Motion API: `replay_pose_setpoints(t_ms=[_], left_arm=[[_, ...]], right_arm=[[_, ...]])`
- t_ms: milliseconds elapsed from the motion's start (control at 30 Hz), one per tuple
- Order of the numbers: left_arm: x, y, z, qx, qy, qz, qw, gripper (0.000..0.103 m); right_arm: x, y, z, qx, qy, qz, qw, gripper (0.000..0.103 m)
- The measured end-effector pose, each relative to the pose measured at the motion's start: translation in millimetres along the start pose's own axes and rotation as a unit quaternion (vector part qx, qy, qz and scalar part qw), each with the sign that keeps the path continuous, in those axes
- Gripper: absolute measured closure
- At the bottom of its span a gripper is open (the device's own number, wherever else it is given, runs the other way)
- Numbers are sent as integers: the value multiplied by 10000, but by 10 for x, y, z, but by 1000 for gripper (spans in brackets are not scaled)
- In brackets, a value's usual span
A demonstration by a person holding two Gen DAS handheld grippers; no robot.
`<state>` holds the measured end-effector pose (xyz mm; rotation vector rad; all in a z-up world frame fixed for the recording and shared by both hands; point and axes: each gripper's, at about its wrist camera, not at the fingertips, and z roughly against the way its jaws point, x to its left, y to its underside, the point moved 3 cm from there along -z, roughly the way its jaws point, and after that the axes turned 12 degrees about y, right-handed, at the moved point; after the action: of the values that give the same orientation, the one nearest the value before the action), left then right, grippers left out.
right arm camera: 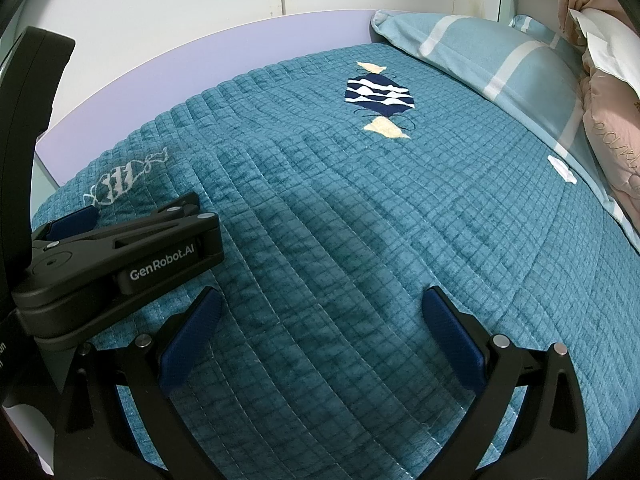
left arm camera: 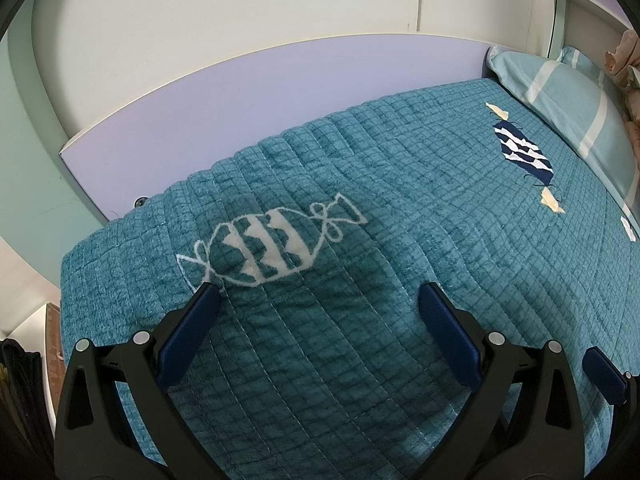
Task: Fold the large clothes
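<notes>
A teal quilted bedspread [left arm camera: 360, 208] with candy motifs covers the bed and fills both views; it is the only fabric under the grippers. My left gripper [left arm camera: 320, 292] hovers just above it, open, nothing between its blue pads [left arm camera: 188, 332], close to a white candy motif [left arm camera: 272, 248]. My right gripper [right arm camera: 322, 294] is also open and empty over the bedspread [right arm camera: 360, 208]. The left gripper's black housing [right arm camera: 120, 248] sits close on the right gripper's left side. One blue pad [left arm camera: 604, 372] of the right gripper shows at the left wrist view's right edge.
A lilac bed board [left arm camera: 248, 92] runs along the far side against a white wall. A light-blue striped pillow [right arm camera: 492, 56] lies at the head, with pink bedding [right arm camera: 612, 112] beside it. A dark-blue candy motif [right arm camera: 378, 92] lies near the pillow.
</notes>
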<state>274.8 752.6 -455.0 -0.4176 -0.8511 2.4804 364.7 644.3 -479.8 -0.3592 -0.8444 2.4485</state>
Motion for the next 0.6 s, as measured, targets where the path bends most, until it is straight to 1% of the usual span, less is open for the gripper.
replay_pose_setpoints(t_ms=[600], left_arm=[[0, 0, 0, 0, 1, 0, 10000, 5]], right_arm=[[-3, -2, -2, -1, 1, 1, 10000, 6]])
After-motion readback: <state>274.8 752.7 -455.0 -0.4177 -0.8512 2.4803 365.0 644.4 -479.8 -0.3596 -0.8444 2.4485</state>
